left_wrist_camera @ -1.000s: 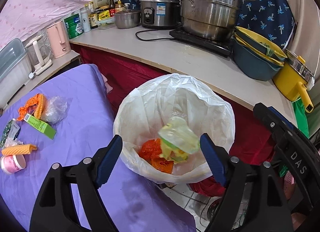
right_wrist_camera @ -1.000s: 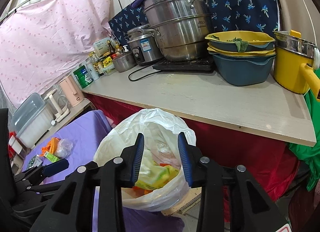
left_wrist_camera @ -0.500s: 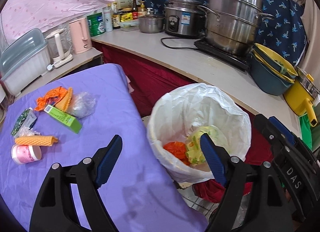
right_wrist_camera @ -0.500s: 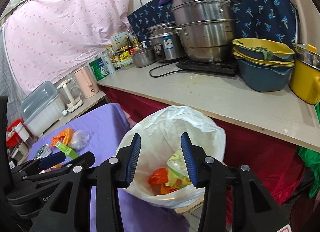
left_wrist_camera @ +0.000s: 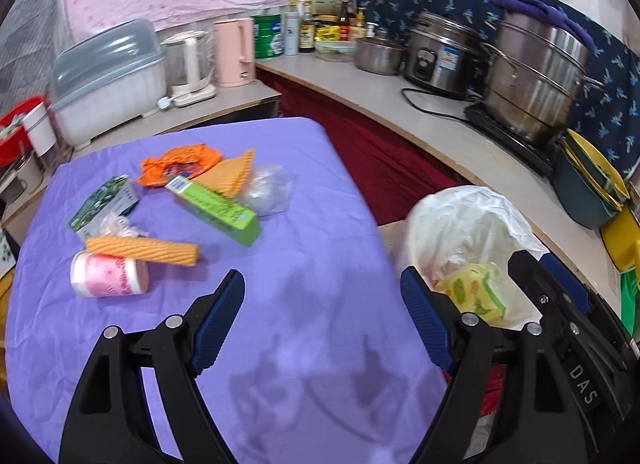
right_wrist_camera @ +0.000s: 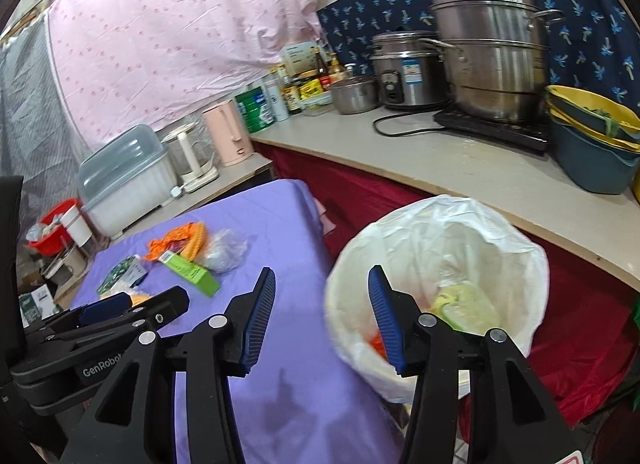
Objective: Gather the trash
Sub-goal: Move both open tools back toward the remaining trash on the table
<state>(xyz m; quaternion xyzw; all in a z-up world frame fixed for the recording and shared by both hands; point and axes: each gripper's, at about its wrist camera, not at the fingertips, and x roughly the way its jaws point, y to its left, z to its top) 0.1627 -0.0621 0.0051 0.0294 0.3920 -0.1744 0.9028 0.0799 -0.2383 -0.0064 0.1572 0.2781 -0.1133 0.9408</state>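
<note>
Two orange rolls, two boxes, one pink cup.

Pink kettle standing on the low side shelf, glass kettle sitting just beside it. Rice cooker, small steel pot and tall steamer pot standing along the counter's back edge. Stacked basins resting toward the counter's right end.

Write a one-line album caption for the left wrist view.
Open left gripper hovers over the purple table; wrappers, a green box and pink cup wait, bin bag alongside.
</note>
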